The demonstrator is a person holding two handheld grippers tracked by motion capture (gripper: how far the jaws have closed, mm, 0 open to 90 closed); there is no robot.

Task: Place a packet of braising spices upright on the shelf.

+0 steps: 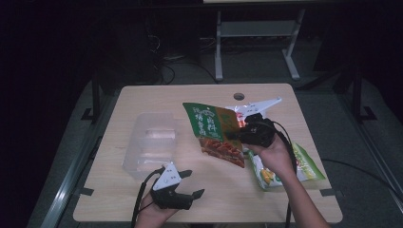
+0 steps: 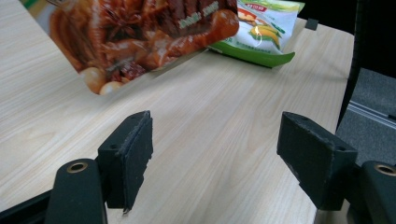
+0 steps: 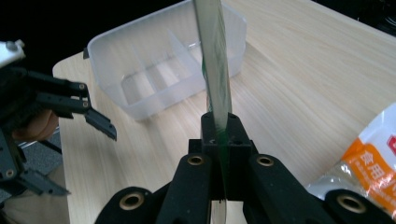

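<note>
I see the pale wooden table (image 1: pixel 142 97) first, with the clear plastic divided container (image 1: pixel 149 145) on its left half. My right gripper (image 1: pixel 236 133) has its jaws clamped on the edge of the green and red flat snack packet (image 1: pixel 216 134), which hangs above the table's middle, just right of the container. A second green and yellow packet (image 1: pixel 309 166), perhaps corn snacks, lies under that forearm. My left gripper (image 1: pixel 192 183) sits near the front edge, jaws spread wide, nothing between them.
</note>
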